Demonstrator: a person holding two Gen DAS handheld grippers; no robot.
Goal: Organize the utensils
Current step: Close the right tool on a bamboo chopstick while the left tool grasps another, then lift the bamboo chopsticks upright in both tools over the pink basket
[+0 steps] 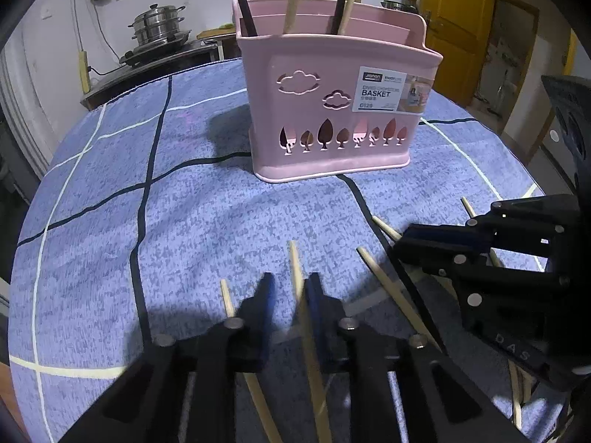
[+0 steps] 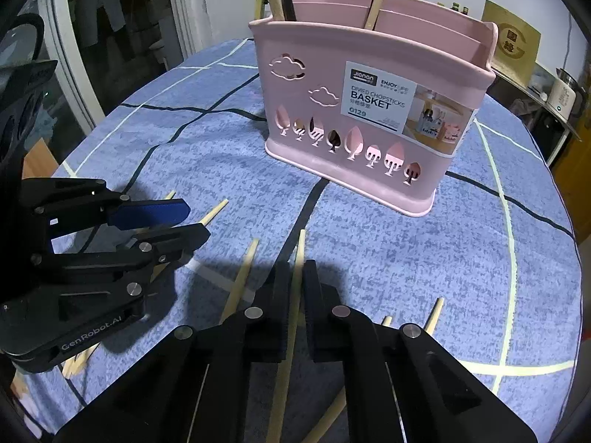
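I had my left gripper (image 1: 290, 295) and right gripper (image 2: 295, 277) each clenched on a wooden chopstick (image 1: 301, 295) off the blue cloth (image 1: 184, 203), low enough to lift toward the pink basket (image 1: 332, 110) standing just beyond.

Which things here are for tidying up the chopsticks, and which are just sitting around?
For the job:
- pink basket
- loose wooden chopsticks on the cloth
- left gripper, shut on a chopstick
- right gripper, shut on a chopstick

Just around:
- steamer pot
- yellow door
- blue checked cloth
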